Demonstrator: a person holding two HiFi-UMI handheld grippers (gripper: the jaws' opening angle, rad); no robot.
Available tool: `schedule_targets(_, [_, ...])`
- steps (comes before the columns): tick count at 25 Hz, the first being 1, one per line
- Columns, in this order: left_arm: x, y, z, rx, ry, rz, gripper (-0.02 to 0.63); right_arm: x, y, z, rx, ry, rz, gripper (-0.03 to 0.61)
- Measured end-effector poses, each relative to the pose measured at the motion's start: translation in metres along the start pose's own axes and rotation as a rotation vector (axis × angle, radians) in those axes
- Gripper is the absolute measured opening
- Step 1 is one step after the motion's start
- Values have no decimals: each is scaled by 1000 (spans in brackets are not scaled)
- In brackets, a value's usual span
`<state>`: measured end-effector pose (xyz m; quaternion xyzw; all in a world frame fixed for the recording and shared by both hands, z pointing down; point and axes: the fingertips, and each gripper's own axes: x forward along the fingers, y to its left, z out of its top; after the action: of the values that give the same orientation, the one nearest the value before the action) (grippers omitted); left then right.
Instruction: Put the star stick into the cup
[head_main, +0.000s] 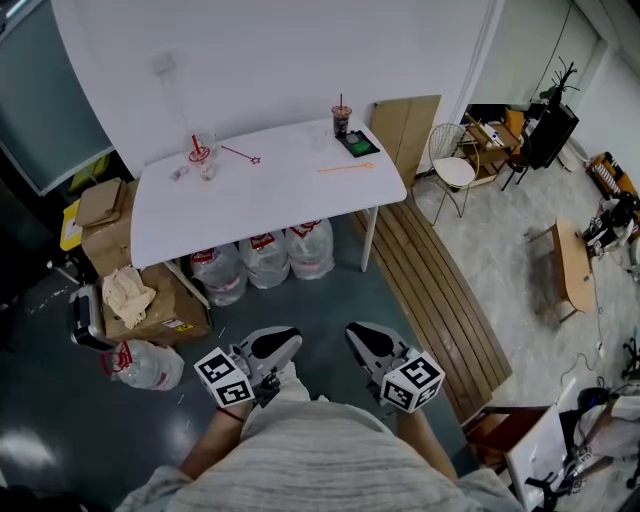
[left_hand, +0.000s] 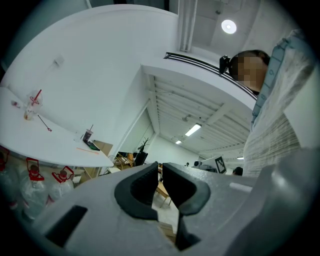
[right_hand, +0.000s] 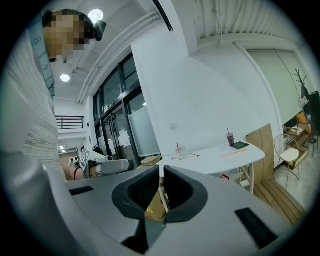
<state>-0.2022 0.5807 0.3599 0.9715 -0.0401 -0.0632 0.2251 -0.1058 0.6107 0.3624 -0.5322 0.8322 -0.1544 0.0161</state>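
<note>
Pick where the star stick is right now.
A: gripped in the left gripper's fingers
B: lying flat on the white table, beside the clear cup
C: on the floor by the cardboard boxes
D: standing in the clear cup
B: the star stick lies flat on the white table, just right of the clear cup in the head view.

The star stick (head_main: 240, 155), thin and dark red, is lying flat on the white bench (head_main: 280, 200), its little star pointing toward 4 o'clock. The clear cup (head_main: 203, 152) is standing upright near it, at its 9 o'clock.
</note>
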Motion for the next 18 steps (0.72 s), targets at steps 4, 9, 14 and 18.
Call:
schedule_targets(4, [5, 20, 5, 5, 13, -1, 37, 18, -12, 4, 6, 2, 5, 11])
schedule_targets(9, [19, 66, 21, -7, 6, -11, 37, 60, -33, 15, 2, 10, 28, 11])
schedule_targets(14, [35, 118, 55, 2, -26, -55, 37, 114, -53, 34, -5, 6, 79, 11])
schedule_targets(18, [42, 168, 82, 17, -28, -47, 37, 164, -70, 51, -30, 9, 99, 11])
